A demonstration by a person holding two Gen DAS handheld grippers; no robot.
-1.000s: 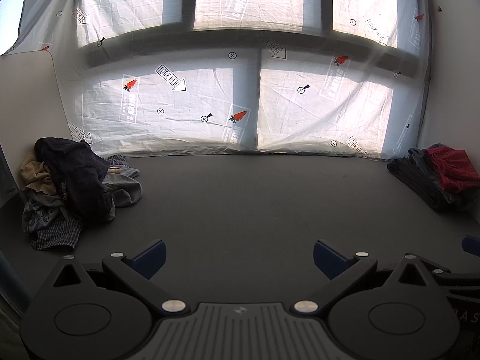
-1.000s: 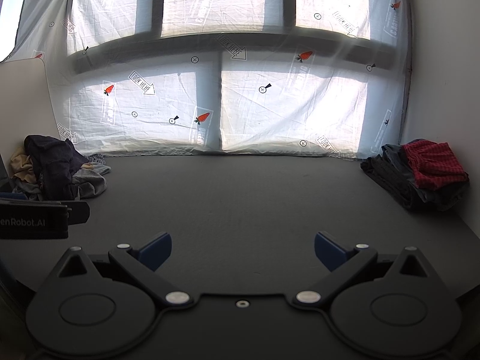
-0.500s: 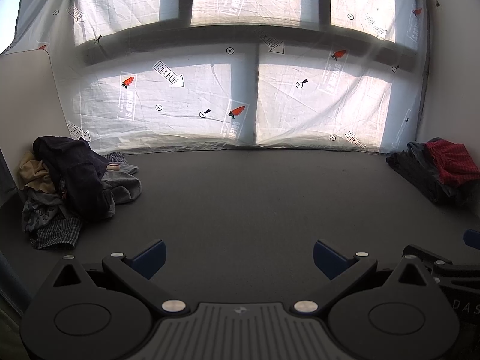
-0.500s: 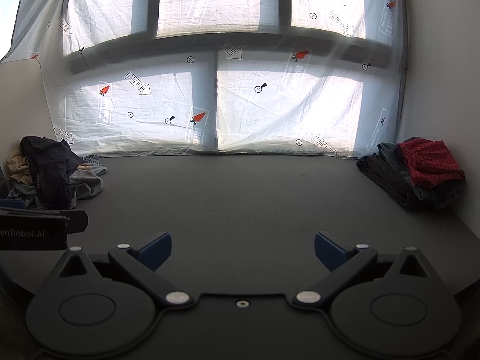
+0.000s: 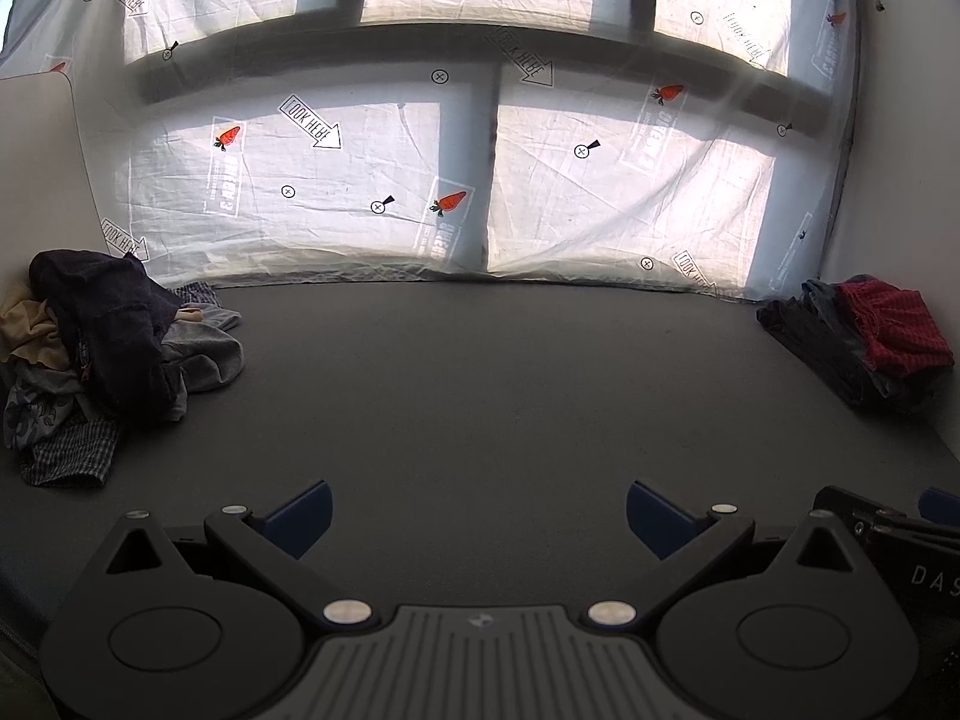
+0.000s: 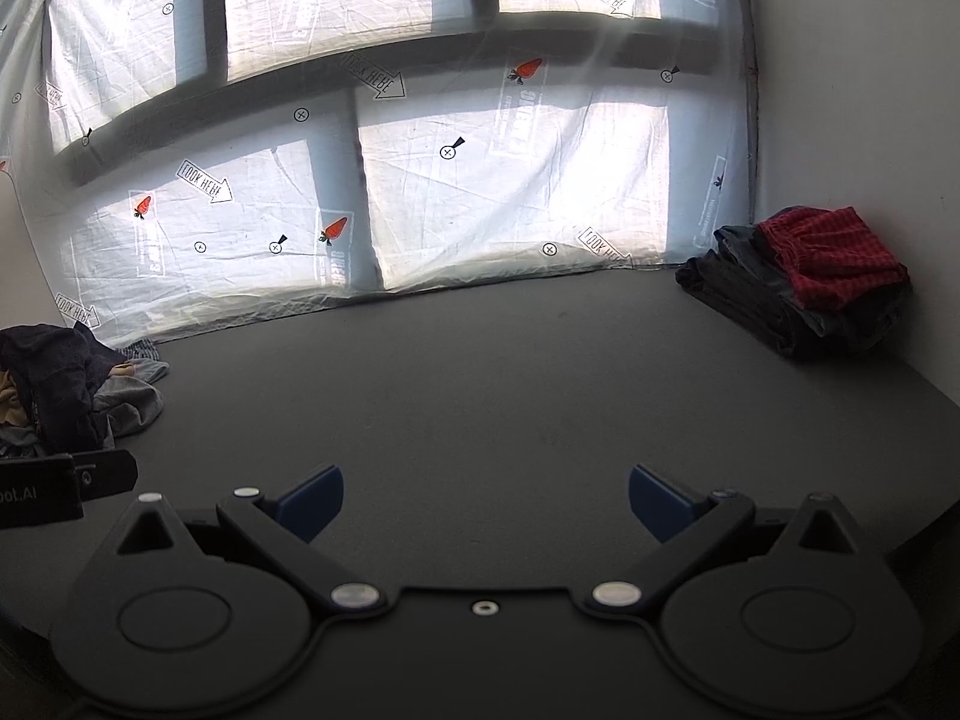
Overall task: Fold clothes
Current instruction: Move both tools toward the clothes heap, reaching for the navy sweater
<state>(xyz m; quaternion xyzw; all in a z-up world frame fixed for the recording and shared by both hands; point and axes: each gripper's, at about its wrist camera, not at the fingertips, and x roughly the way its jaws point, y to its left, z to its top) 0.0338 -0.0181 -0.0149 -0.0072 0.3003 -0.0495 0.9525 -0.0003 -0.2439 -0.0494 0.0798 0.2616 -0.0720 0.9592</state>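
Observation:
A jumbled heap of unfolded clothes (image 5: 102,354) lies at the far left of the dark grey table (image 5: 480,396), with a dark navy garment on top; the heap (image 6: 66,396) also shows at the left edge of the right wrist view. A folded stack (image 5: 858,342) topped by a red checked piece sits at the far right, and the same stack (image 6: 804,282) fills the right wrist view's right side. My left gripper (image 5: 478,513) is open over bare table, holding nothing. My right gripper (image 6: 486,501) is open too, nothing between its fingers.
A backlit white sheet (image 5: 456,180) printed with carrots and arrows hangs along the table's far edge. White walls close both sides. The right gripper's body (image 5: 894,540) pokes in at the left wrist view's right edge; the left gripper's body (image 6: 54,486) shows in the right wrist view.
The right wrist view has rolled and turned right, so the folded stack sits higher and nearer. The left view shifted slightly. Both grippers stayed open; no cloth moved.

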